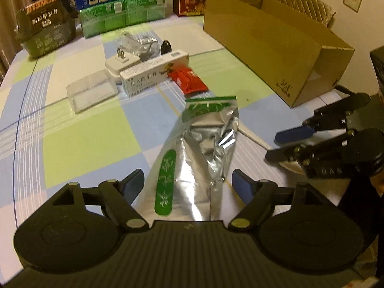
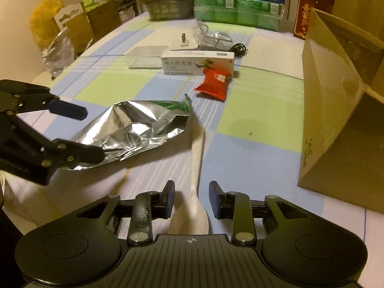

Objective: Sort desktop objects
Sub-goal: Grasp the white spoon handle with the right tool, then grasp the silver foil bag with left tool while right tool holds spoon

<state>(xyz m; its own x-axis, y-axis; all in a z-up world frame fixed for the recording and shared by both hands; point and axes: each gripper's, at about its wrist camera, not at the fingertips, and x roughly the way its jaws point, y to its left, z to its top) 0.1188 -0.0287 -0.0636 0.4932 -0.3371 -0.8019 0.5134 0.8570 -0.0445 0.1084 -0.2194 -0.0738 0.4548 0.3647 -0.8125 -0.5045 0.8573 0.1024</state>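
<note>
Left wrist view shows the left gripper (image 1: 187, 187) with its jaws apart on either side of a crumpled foil bag (image 1: 199, 158) that lies on the checked surface (image 1: 91, 141); the blue pads (image 1: 242, 187) stand clear of the foil, so nothing is clamped yet. Over on the right, the right gripper (image 2: 190, 199) is likewise spread, straddling a white spoon (image 2: 195, 180) whose bowl sits between the fingers and whose handle runs forward past the bag's edge. Further back lie a red packet (image 2: 214, 84), a white carton (image 2: 196, 63), a clear plastic case (image 1: 92, 92) and a charger plug (image 1: 120, 64), with a big cardboard box (image 1: 271, 50) open along the right side.

I'd guess both are about to close. The foil is slick and loosely puckered, so a pinch on a single fold may slide off or just tear it. The spoon's smooth bowl could squirt out from narrow pads. With the two grippers near each other, lifting together risks a knock.
</note>
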